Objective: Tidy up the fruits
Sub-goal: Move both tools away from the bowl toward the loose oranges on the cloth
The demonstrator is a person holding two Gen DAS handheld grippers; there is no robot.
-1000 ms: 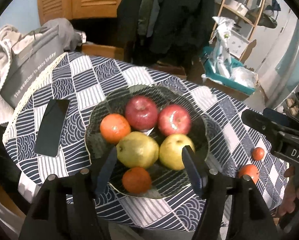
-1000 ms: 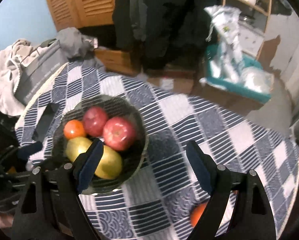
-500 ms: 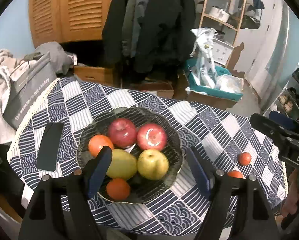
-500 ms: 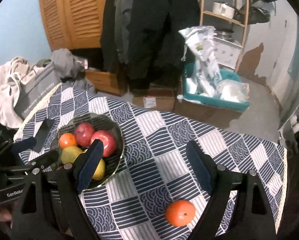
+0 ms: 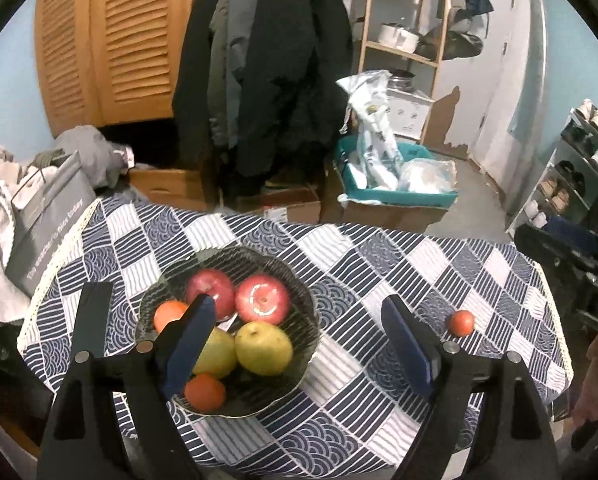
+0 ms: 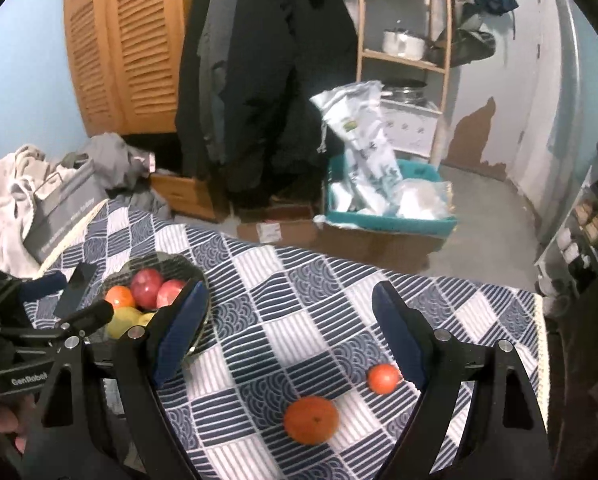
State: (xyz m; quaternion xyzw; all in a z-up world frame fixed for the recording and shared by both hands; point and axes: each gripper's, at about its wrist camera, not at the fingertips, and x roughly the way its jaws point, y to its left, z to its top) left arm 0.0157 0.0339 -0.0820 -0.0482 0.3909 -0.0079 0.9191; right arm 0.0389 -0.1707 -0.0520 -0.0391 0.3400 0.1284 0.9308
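Risks, from left to right. Near the desk's left edge the bowl [image 5: 230, 332] is already heaped: two red apples [image 5: 262, 299], two yellow-green pears [image 5: 263, 347] and two oranges [image 5: 205, 391], the front orange lying against the near rim. Another fruit dropped onto that pile could, in my judgement, knock this orange over the rim or roll off the pears. The left tool [image 5: 295, 354] hangs above the bowl with its jaws wide and nothing between them. Further right, two fruits lie loose on the cloth [image 6: 259, 320] near the desk's right edge: a large orange [image 6: 311, 419] and a small orange [image 6: 383, 378], close together but apart. The right tool [image 6: 287, 344] hovers over them, jaws wide and empty. A glancing touch from one pad could send either round fruit rolling to the right edge and onto the floor; reaching for the large one may also nudge the small one.

Compared with a second ago, both tools have pulled up and back, so the bowl looks smaller and more of the desk shows. The left tool's jaws have just been opening, with nothing between them. The right tool's spread is unchanged, and the small orange has newly come into its view.
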